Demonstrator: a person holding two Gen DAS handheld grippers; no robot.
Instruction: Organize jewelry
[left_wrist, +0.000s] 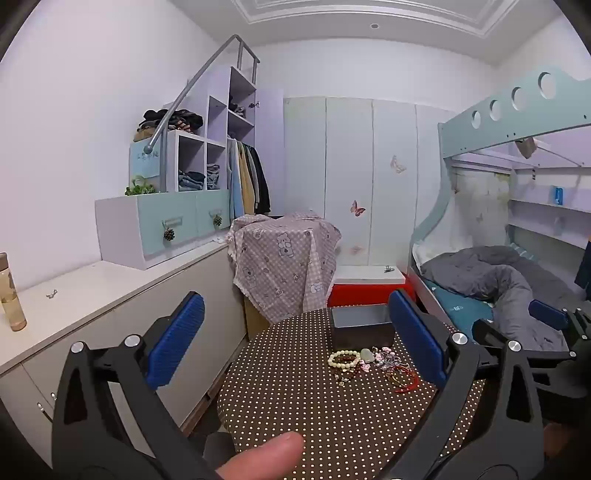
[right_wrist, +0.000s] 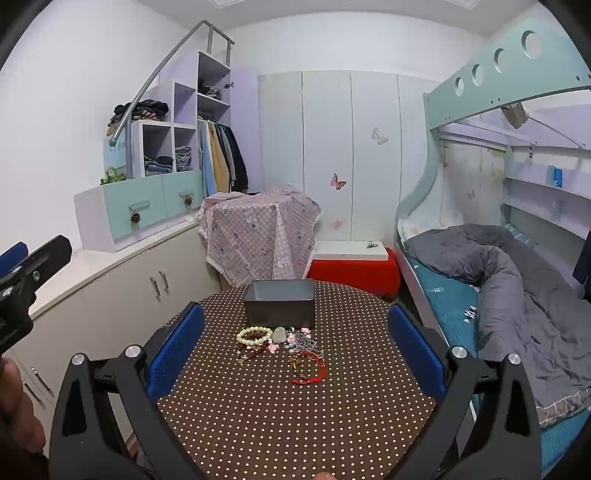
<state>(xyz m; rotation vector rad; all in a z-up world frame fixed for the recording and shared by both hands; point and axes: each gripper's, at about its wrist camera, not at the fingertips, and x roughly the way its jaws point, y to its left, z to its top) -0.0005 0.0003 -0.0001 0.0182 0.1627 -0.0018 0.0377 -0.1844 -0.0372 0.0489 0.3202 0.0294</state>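
Round table (right_wrist: 258, 417) with brown polka-dot cloth, seen from the near edge. Grey box (right_wrist: 279, 303) sits toward the far side, open top, inside not visible.

Jewelry lies in a loose cluster just near of the box. A cream bead bracelet (right_wrist: 254, 335) is at the left end, with dark red beads (right_wrist: 255, 347) touching it. A pale green pendant (right_wrist: 279, 334) sits mid-cluster. Pink and silver pieces (right_wrist: 304, 341) are tangled to its right. Red cord bracelets (right_wrist: 308, 367) lie nearest, at the cluster's right.

Left gripper (left_wrist: 295, 343): blue pads spread wide, nothing between them; it hangs over the table's left part, short of the jewelry. Right gripper (right_wrist: 295, 347): pads equally wide apart, empty, the cluster lying on the table beyond them.

Bunk bed (right_wrist: 498, 266) with grey quilt to the right. Low cabinet (right_wrist: 122, 280) to the left.
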